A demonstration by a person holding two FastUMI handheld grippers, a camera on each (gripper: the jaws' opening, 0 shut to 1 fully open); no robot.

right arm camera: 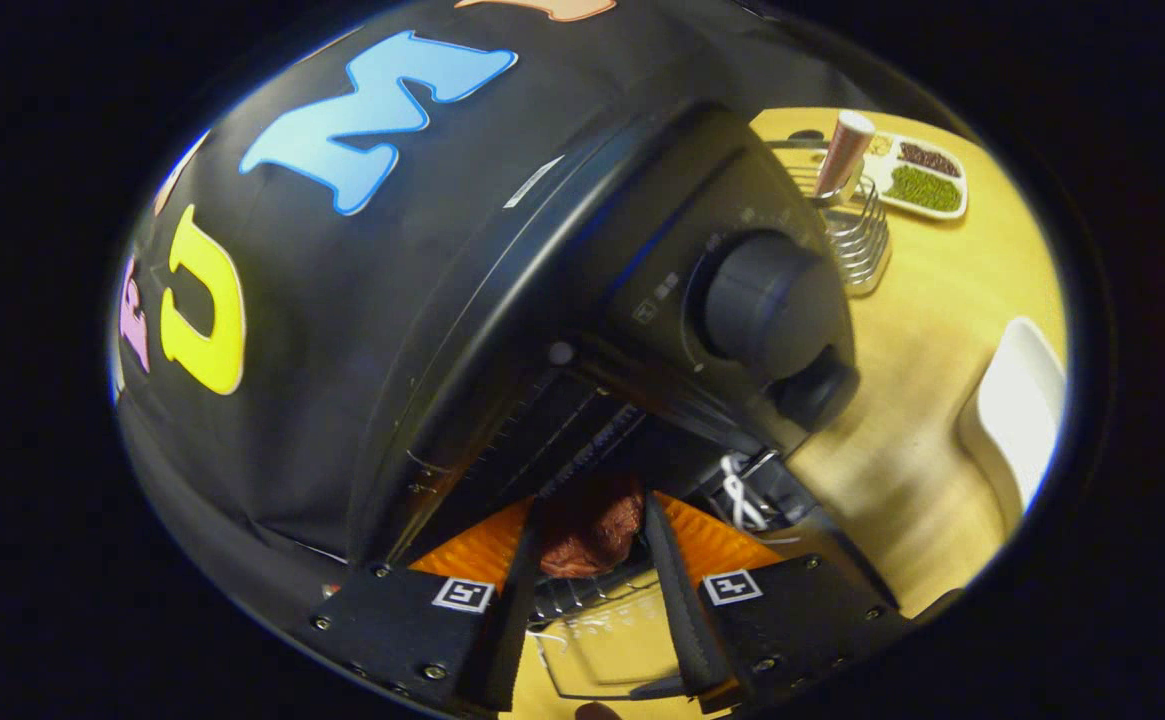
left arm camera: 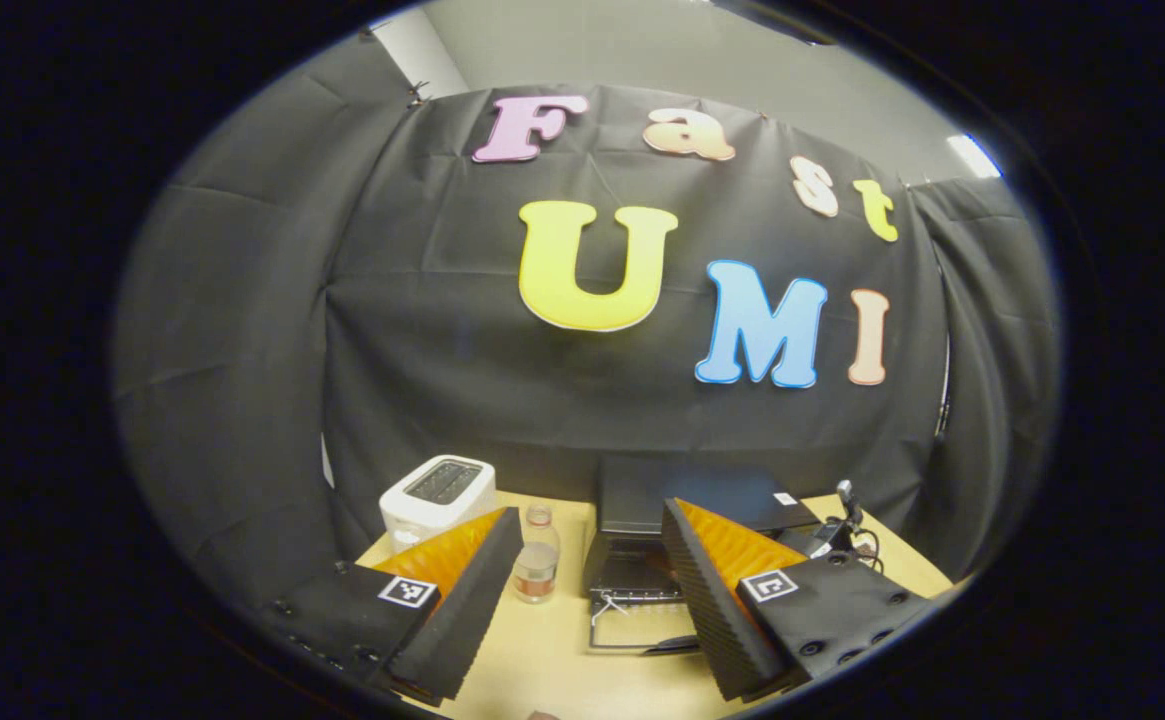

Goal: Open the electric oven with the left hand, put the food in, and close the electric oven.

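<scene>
In the left gripper view, the left gripper (left arm camera: 592, 570) sat at the bottom of the frame with its fingers spread wide and nothing between them. Through the gap, low in the centre, stood the black electric oven (left arm camera: 687, 500) on the wooden counter (left arm camera: 562, 650), its glass door (left arm camera: 642, 625) dropped open toward the camera and lying nearly flat. Left of the oven stood a small clear bottle (left arm camera: 537, 565), just beside the left finger's edge, and farther left a white toaster (left arm camera: 439, 495) near the booth wall. At the oven's right, a dark tangle of cable and a small stand (left arm camera: 847, 520) rested on the counter.

In the right gripper view, the right gripper (right arm camera: 592, 540) was at the bottom centre, its fingers pressed on a dark reddish piece of food (right arm camera: 590, 530) held at the mouth of the oven cavity, above the lowered door (right arm camera: 592, 650). The oven body (right arm camera: 502, 330) loomed tilted across the middle, its large control knob (right arm camera: 767, 305) and a smaller knob (right arm camera: 817, 390) at centre right. Upper right, a wire rack (right arm camera: 857, 235) held a cylindrical shaker (right arm camera: 842, 150), with a divided tray of foods (right arm camera: 917, 180) beyond it. A white object (right arm camera: 1017, 420) lay at the right edge.
</scene>
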